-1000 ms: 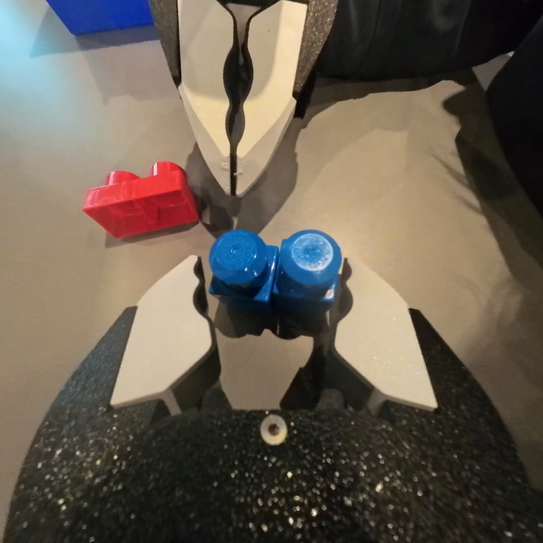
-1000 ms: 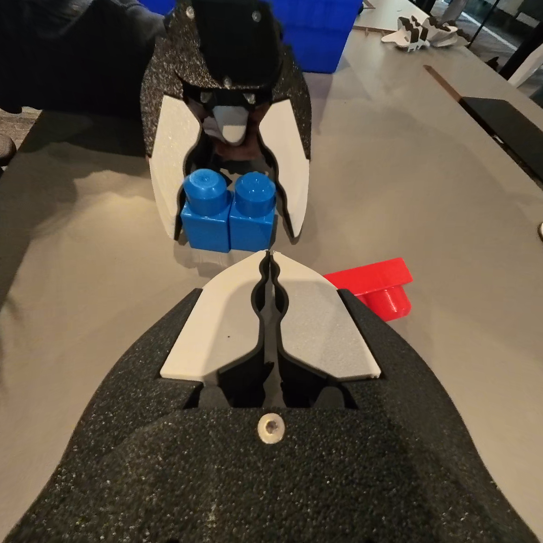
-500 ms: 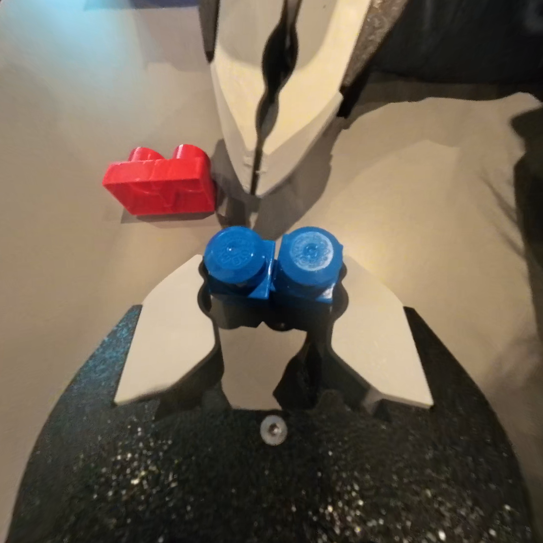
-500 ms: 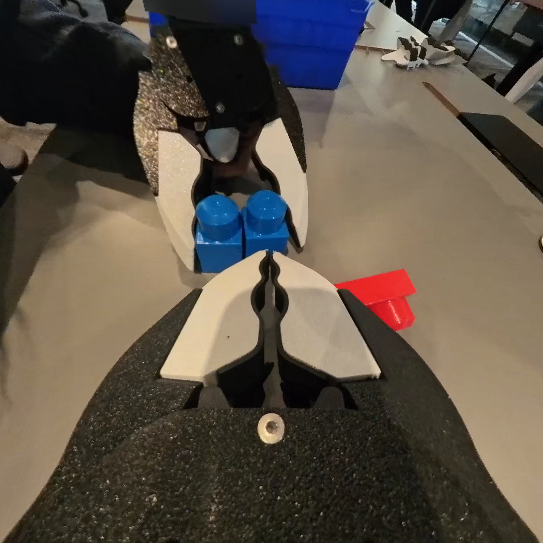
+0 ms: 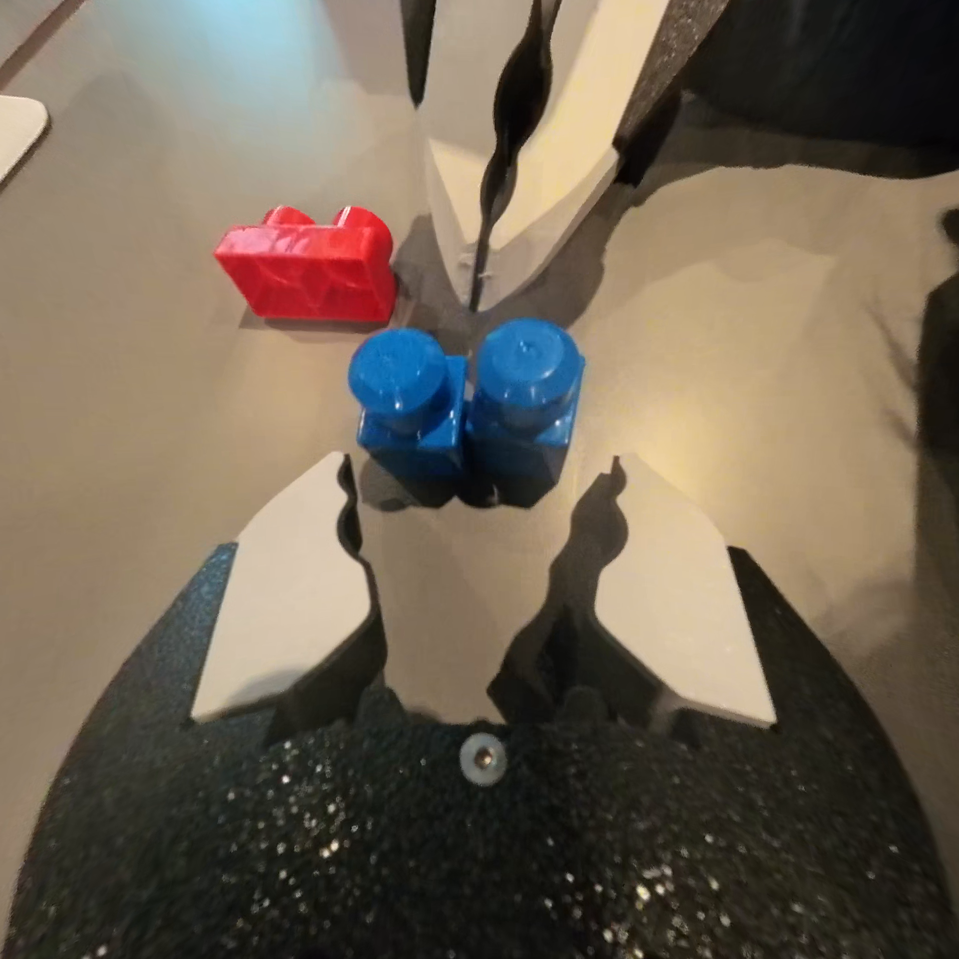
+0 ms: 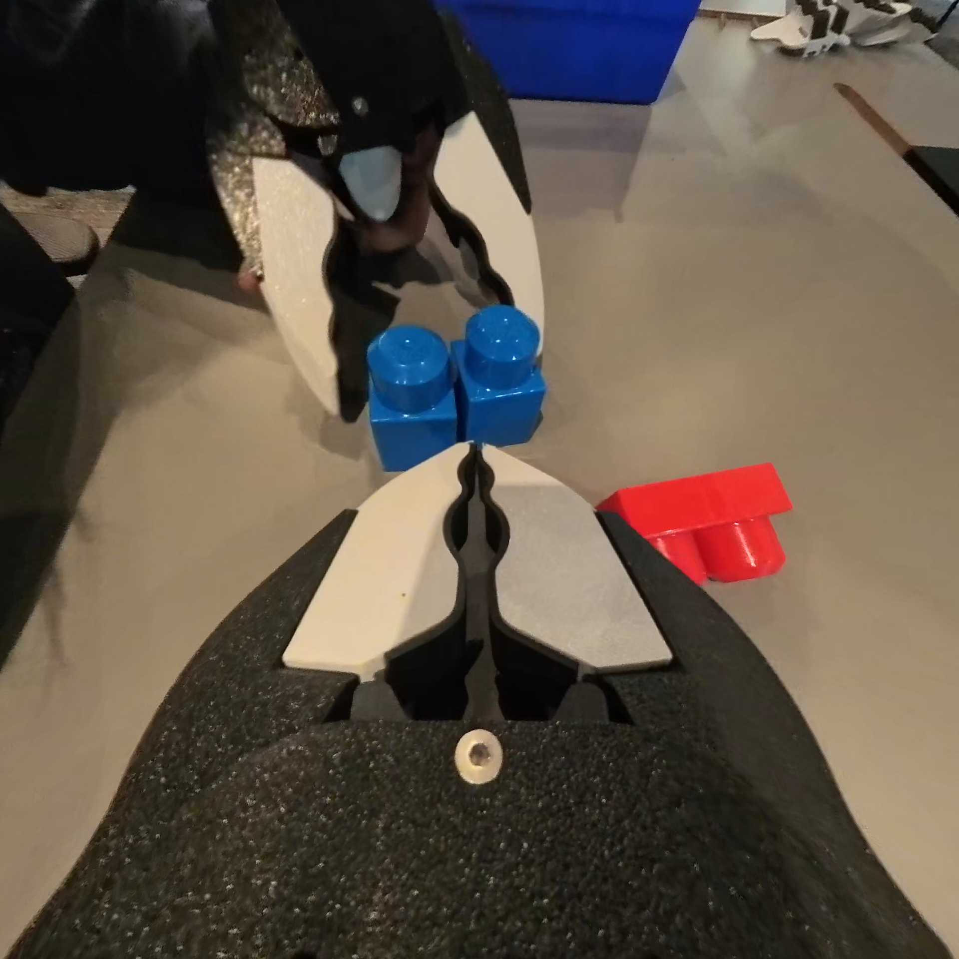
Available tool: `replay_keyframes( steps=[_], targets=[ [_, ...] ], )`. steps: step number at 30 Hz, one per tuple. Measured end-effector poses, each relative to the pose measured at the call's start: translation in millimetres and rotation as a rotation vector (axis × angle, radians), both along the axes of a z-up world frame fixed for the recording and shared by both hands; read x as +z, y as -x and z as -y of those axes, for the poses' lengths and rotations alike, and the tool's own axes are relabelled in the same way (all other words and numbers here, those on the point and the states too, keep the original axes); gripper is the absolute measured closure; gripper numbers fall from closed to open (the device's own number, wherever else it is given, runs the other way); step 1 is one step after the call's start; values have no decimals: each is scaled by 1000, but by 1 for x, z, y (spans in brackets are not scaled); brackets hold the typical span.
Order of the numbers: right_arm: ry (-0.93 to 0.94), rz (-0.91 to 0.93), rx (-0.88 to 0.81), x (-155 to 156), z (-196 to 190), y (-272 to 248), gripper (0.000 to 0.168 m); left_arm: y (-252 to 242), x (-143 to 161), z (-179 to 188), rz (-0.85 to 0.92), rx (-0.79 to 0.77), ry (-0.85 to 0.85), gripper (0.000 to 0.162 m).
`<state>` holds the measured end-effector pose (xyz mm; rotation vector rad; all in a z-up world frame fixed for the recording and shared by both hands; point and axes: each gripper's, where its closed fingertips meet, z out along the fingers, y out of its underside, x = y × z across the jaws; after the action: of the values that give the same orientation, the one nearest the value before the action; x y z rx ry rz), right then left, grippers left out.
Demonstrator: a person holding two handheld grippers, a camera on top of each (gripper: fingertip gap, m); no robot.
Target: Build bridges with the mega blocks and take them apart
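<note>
Item: 2 blue blocks [image 5: 464,415], upright, side by side on the table [image 5: 129,415]. My left gripper [image 5: 480,467] gapes empty just near them; my right gripper [image 6: 475,450] is closed, empty. Red block [image 6: 711,519] lies tipped, probably the span: seat it squarely across both studs.

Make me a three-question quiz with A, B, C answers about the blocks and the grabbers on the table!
1. Where does the red block lie?
A. On top of the blue blocks
B. On the table beside the blue blocks
C. Inside the blue bin

2. How many blue blocks stand side by side?
A. One
B. Two
C. Four

3. How is the left gripper?
A. Open, holding nothing
B. Shut on the red block
C. Shut on a blue block

Answers:
1 B: the red block rests on its side on the tabletop, apart from the blue ones.
2 B: two studs, two bodies, touching.
3 A: its fingers are spread wide, with the blue blocks just ahead of the tips.
</note>
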<state>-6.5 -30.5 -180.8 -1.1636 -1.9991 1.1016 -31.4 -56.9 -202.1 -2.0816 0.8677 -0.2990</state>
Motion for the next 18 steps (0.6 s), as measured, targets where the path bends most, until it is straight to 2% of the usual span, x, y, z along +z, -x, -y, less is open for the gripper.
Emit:
replay_keyframes(
  steps=[3,6,7,18],
  targets=[
    [10,25,34,-3,6,-3,168,7,5,15,44,-9,19,92],
    [12,44,59,-6,11,-4,168,-1,17,33,161,-84,32,119],
    [16,50,69,-6,13,-4,168,-5,20,37,189,-101,34,123],
    [13,60,100,-10,22,-2,168,-25,10,36,161,-160,63,124]
  ],
)
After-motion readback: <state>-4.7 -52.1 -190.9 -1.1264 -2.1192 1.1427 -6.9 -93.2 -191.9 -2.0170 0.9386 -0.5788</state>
